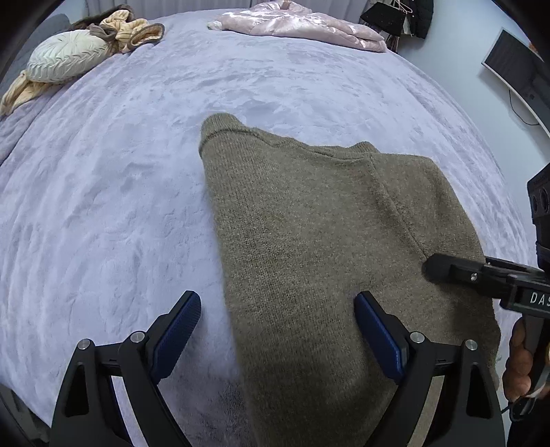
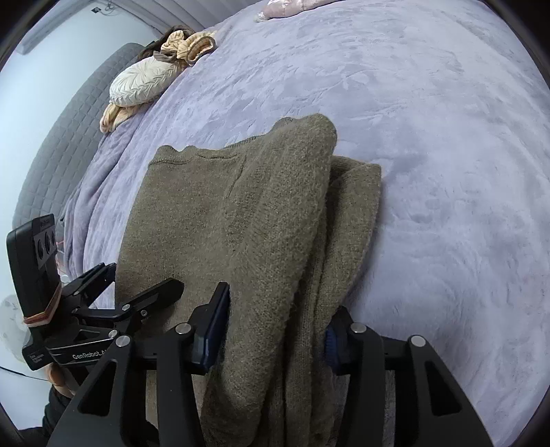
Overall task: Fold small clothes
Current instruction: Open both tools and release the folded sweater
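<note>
So this is mid-fold on the olive knit sweater (image 1: pixel 309 240), which lies on the lilac plush bedspread (image 1: pixel 120 189), sitting at about 5 o'clock in the left wrist view. One side is already turned in over the body, giving a long straight edge on the left.

The left gripper (image 1: pixel 277 330) stands wide, nothing pinched: one pad is over bare bedspread, the other rests on top of the knit. Looks like a let-go to me.

The right gripper (image 2: pixel 275 330) is at a middling width with the thick folded-over sleeve layers bunched between its fingers. The near pad seems to sit just off the fabric and the far one is half buried in it, so I'd call it not really clamping, though that's a close call.

Next move, my guess: back both tools off without dragging the fuzzy knit, then grab the hem end at 6 o'clock and bring it up toward the collar at 12.

Cream cushion (image 1: pixel 65 56) and pink satin garment (image 1: pixel 302 25) sit well away at the far edge.
</note>
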